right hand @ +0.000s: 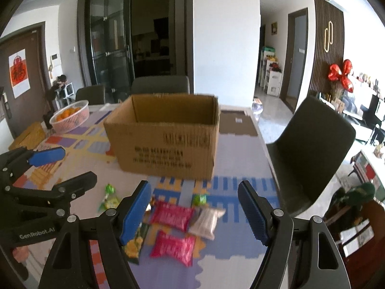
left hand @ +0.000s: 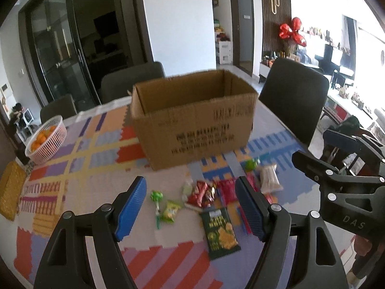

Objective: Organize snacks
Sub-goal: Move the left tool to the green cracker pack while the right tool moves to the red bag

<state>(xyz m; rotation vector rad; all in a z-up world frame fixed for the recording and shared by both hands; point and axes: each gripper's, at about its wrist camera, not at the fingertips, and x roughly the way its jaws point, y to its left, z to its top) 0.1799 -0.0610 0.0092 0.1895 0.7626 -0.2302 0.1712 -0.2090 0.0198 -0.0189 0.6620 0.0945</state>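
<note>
An open cardboard box (left hand: 192,122) stands on the patterned tablecloth; it also shows in the right wrist view (right hand: 166,139). Loose snacks lie in front of it: a dark green packet (left hand: 220,233), red packets (left hand: 202,193), a small yellow-green packet (left hand: 171,210), a green lollipop (left hand: 157,200), a white packet (left hand: 269,178). The right wrist view shows two pink packets (right hand: 172,216) (right hand: 174,246) and the white packet (right hand: 207,220). My left gripper (left hand: 191,207) is open and empty above the snacks. My right gripper (right hand: 195,213) is open and empty above the pink packets.
A pink basket of oranges (left hand: 47,138) sits at the table's far left, beside a yellow box (left hand: 10,190). Dark chairs (left hand: 293,101) stand around the table. A flat piece of cardboard (right hand: 238,122) lies right of the box.
</note>
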